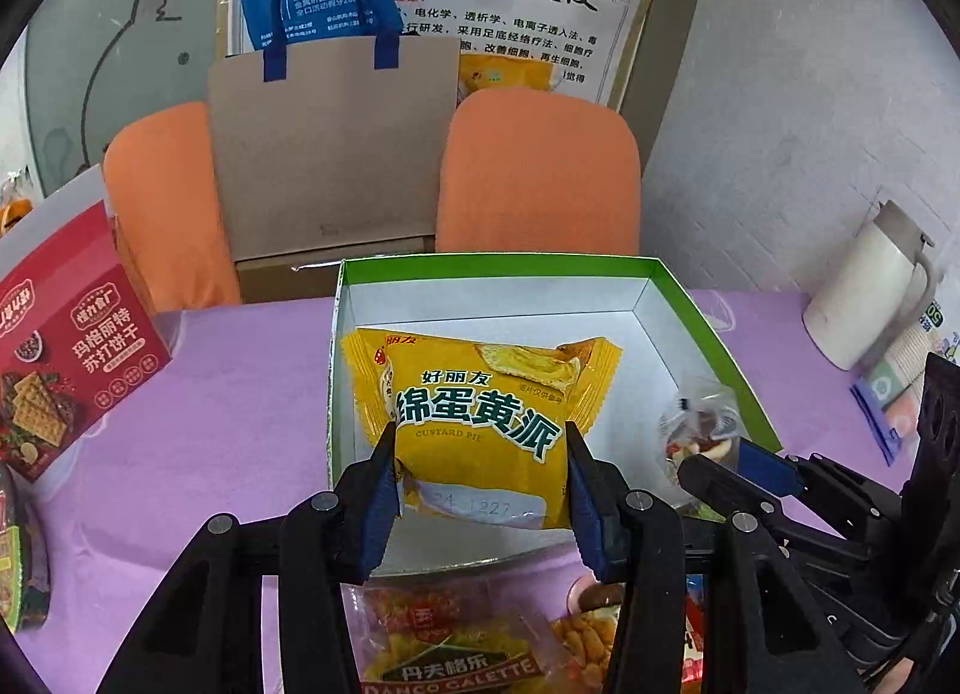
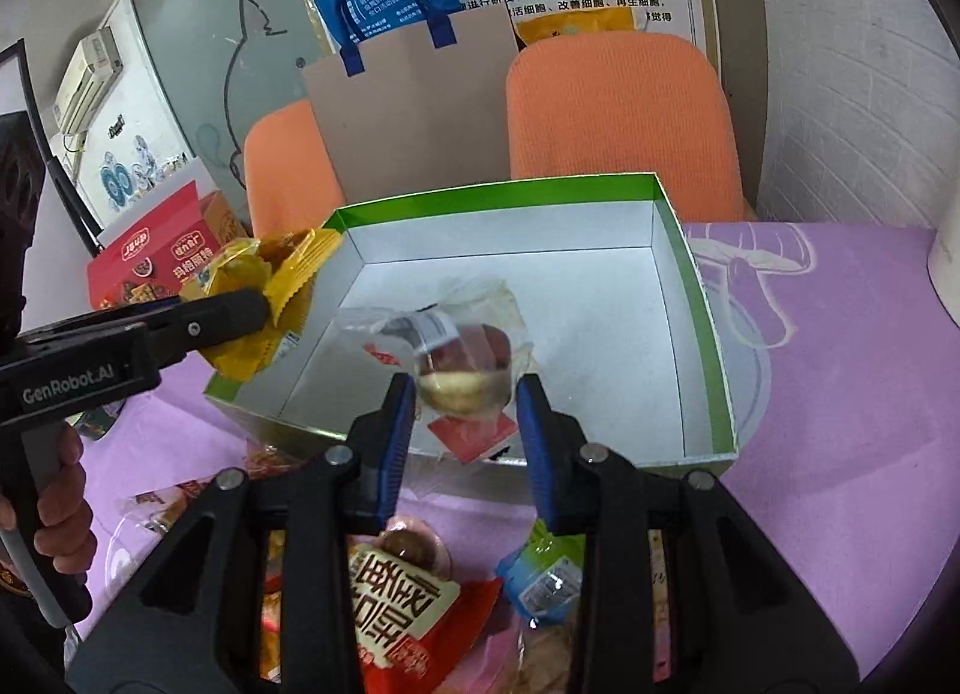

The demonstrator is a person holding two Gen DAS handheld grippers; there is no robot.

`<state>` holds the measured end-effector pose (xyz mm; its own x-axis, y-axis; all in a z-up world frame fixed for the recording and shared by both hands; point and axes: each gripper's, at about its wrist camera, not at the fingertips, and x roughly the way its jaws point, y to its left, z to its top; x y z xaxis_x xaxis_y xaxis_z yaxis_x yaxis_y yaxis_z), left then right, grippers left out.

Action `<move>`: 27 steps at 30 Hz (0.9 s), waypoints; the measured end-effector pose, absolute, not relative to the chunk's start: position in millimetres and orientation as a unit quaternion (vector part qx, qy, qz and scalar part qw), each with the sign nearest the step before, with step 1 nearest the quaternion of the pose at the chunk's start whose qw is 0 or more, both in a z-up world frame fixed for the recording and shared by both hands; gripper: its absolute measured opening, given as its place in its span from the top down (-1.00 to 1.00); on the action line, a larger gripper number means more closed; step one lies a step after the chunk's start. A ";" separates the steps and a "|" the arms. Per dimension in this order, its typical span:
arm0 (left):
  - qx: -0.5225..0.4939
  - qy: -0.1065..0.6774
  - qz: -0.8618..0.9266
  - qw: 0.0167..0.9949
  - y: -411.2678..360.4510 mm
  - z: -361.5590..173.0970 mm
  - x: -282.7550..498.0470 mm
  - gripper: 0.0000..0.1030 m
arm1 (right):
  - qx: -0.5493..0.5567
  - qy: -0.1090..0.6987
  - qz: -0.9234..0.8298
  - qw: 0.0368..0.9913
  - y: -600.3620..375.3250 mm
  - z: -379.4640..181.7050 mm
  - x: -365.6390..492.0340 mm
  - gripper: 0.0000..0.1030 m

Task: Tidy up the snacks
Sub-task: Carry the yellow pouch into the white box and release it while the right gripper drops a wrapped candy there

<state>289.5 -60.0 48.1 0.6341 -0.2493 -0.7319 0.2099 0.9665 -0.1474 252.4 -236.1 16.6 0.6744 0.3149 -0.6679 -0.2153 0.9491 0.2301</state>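
Observation:
My left gripper [image 1: 480, 454] is shut on a yellow custard pie packet [image 1: 480, 412] and holds it over the near left part of the green-rimmed white box [image 1: 498, 265]. My right gripper [image 2: 465, 394] is shut on a clear-wrapped snack [image 2: 462, 352] with a pale and dark red filling, held over the box's near edge [image 2: 717, 370]. The left gripper with the yellow packet [image 2: 282, 286] shows in the right wrist view at the box's left corner. The right gripper [image 1: 744, 454] with its clear snack [image 1: 696, 430] shows in the left wrist view at the box's right side.
Loose snack packets lie on the purple cloth near me: a Danco Calette packet [image 1: 456, 652], a red packet [image 2: 408, 604], a blue-green packet [image 2: 540, 568]. A red cracker box [image 1: 66, 358] stands at left, a white kettle [image 1: 870, 298] at right. Two orange chairs [image 1: 540, 172] and a cardboard bag [image 1: 336, 142] stand behind.

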 end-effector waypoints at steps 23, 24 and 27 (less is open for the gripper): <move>-0.039 0.319 -0.077 0.944 -9.6 111.2 179.7 -1.00 | 0.022 0.283 0.163 0.945 -214.0 100.1 131.6 -0.99; -0.043 0.318 -0.079 0.944 -7.4 115.6 172.2 -1.00 | 0.030 0.287 0.167 0.943 -212.6 104.1 126.3 -0.99; -0.050 0.307 -0.090 0.946 1.6 127.7 146.3 -1.00 | 0.053 0.289 0.175 0.940 -211.6 118.7 105.5 -0.99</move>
<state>146.3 1.6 127.7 0.7956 -0.2009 -0.5715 0.1396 0.9788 -0.1497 105.5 -211.6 118.7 0.7714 0.3604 -0.5244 -0.2991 0.9328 0.2010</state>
